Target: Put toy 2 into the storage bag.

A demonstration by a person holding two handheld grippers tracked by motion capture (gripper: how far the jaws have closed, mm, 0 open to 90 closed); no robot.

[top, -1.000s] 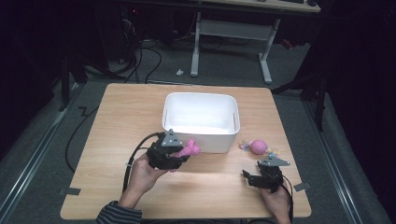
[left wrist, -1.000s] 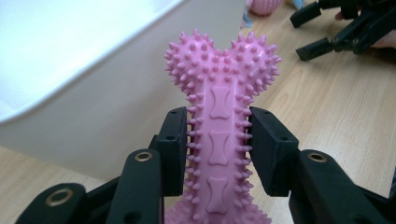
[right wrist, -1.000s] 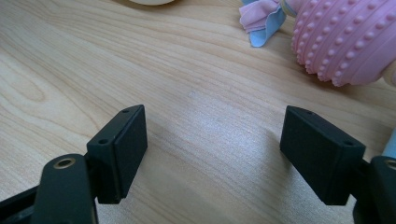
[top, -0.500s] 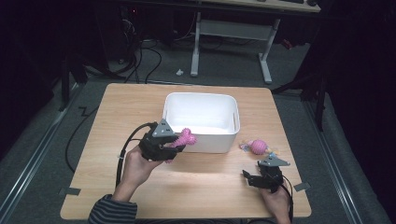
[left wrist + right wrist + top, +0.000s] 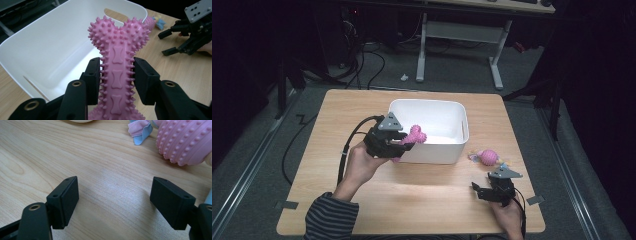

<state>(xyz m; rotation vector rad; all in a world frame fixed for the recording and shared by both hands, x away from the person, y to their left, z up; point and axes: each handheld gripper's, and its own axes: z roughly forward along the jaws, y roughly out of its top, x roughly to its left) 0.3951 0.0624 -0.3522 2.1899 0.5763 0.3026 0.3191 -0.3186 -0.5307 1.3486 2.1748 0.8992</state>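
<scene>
A: Pink spiked rubber bone toy (image 5: 117, 67) sat clamped at mid-shaft in the left gripper (image 5: 116, 77), its head over the white plastic bin's (image 5: 452, 150) near rim.

B: Risk: released there, it could strike the rim and fall outside. The right gripper (image 5: 115, 202), jaws apart and empty, rested near a pink knobbed ball toy (image 5: 185, 140).

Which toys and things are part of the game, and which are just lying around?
Part of the job:
pink spiky bone, clamped in the left gripper
white tub
pink bumpy ball toy
right gripper, open

Just lying about:
cables on the floor
grey desk legs
</scene>
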